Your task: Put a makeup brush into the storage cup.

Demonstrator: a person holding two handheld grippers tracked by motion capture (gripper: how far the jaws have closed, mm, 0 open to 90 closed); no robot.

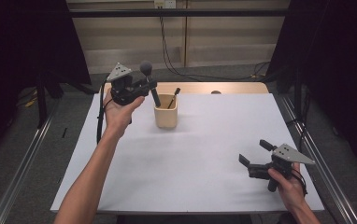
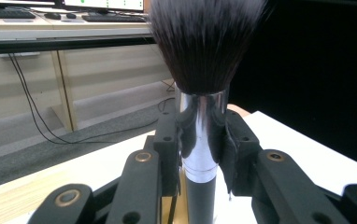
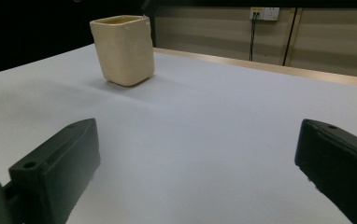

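A makeup brush [image 1: 149, 83] is clamped upright by the left gripper [image 1: 145, 87] over the beige cup [image 1: 166, 112] — the right gripper [image 1: 256, 154] is held wide open, empty.

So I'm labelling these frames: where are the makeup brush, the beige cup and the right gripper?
makeup brush [image 2: 203, 140], left gripper view, silver ferrule
beige cup [image 3: 125, 49], right gripper view, front wall
right gripper [image 1: 256, 153], high view, between fingertips

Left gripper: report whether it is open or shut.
Shut on the makeup brush. The left gripper has both jaws pressed against the brush's silver ferrule, bristles up, above the beige cup.
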